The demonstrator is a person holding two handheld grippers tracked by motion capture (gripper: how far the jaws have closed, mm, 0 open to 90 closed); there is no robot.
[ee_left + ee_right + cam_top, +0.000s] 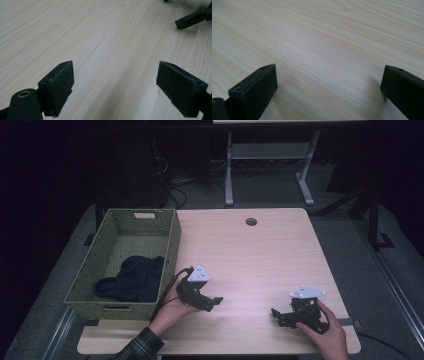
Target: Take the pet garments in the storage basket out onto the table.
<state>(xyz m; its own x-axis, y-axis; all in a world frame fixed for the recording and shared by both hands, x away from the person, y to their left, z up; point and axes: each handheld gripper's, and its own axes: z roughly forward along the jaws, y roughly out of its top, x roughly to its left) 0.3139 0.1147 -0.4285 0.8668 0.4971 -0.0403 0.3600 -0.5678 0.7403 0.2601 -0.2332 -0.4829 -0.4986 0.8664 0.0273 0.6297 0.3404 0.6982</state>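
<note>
1. Black two-jaw left gripper [212, 302] held in the person's left hand [172, 307], low over the table near the front edge, just right of the basket; jaws point right toward the other gripper.
2. Left gripper view: jaws spread wide, nothing between the pads [61, 86], bare wood under the gap. Tip of the other gripper's jaw at top right corner of that view.
3. Grey three-cornered plate on top of the left gripper, cable trailing back along the basket side.
4. Right gripper [280, 315] in the person's right hand [325, 332], front right part of the table, jaws pointing left; grey plate on top too.
5. Right gripper view: jaws wide apart, empty, pads [259, 87] low over bare wood.
6. The two grippers are well apart, facing each other across an empty strip of table.
7. Light wood table [260, 255], round cable hole [251, 222] near the far edge.
8. Green woven basket [172, 245] on the left part of the table, overhanging its left edge; handle slot in the far wall.
9. Dark navy cloth [132, 280] bunched inside the basket, toward its near right part, touching the right wall.
10. Plaid sleeve [142, 347] at bottom edge, on the left forearm.
</note>
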